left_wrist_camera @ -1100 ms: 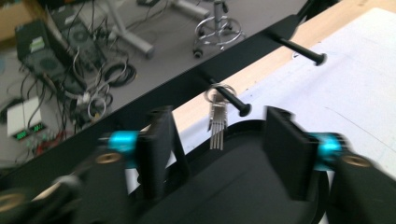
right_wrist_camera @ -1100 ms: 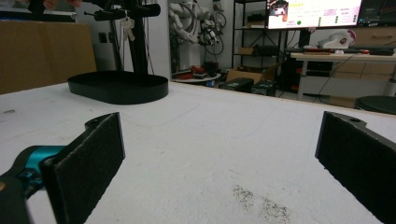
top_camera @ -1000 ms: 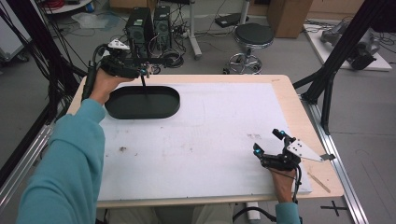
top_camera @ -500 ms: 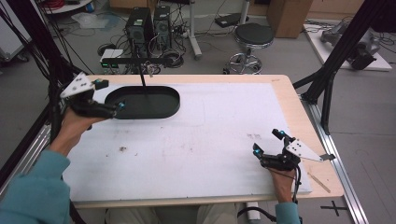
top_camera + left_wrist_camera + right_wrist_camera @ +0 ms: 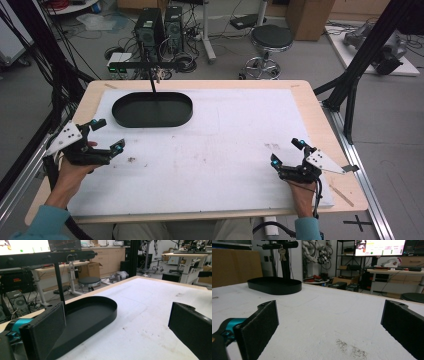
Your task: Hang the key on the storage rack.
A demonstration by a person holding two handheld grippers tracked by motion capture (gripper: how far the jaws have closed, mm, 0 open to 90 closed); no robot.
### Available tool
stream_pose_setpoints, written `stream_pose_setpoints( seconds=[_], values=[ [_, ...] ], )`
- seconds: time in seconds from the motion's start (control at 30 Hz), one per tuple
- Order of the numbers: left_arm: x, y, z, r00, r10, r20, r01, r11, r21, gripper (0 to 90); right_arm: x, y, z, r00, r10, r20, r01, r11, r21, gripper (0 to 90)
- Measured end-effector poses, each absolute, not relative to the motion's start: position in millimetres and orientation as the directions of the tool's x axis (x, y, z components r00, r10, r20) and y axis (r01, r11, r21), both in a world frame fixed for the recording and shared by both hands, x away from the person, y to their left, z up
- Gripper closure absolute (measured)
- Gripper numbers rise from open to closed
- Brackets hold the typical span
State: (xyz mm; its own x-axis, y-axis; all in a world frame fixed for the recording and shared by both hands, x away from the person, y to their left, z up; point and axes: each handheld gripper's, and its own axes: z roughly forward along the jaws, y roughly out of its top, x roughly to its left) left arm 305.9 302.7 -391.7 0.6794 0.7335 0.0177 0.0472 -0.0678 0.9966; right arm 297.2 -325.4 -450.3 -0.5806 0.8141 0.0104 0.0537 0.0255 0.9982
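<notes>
The left gripper (image 5: 106, 136) rests low over the white counter (image 5: 220, 150) at its near left side, its fingers (image 5: 45, 330) spread wide and holding nothing. The right gripper (image 5: 287, 153) sits at the near right side, fingers (image 5: 259, 327) also spread and empty. Just beyond the left fingers lies a black oval tray (image 5: 152, 109), with a black stand (image 5: 150, 70) and hanging keys (image 5: 281, 253) behind it

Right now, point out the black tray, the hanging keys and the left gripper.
black tray (image 5: 152, 109), high view, inner floor.
hanging keys (image 5: 281, 252), right gripper view, on the key bunch.
left gripper (image 5: 107, 136), high view, between its fingertips.
</notes>
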Motion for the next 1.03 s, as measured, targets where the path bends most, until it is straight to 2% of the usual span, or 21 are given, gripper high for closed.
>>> stream_pose_setpoints(
  seconds=[0.33, 0.67, 1.03],
  values=[
    [287.5, 306.3, -432.6, 0.645, 0.763, -0.022, 0.026, 0.007, 1.0, 1.7, 297.2, -324.9, -450.3, -0.581, 0.814, 0.005, 0.049, 0.028, 0.998, 0.4],
    [277.2, 309.1, -455.6, 0.635, 0.772, -0.021, 0.02, 0.01, 1.0, 1.7, 297.2, -324.9, -450.4, -0.581, 0.814, 0.007, 0.05, 0.027, 0.998, 0.5],
    [274.4, 308.9, -458.2, 0.619, 0.785, -0.013, 0.0, 0.017, 1.0, 1.7, 296.9, -324.2, -450.3, -0.581, 0.814, 0.001, 0.051, 0.036, 0.998, 0.5]
  ],
)
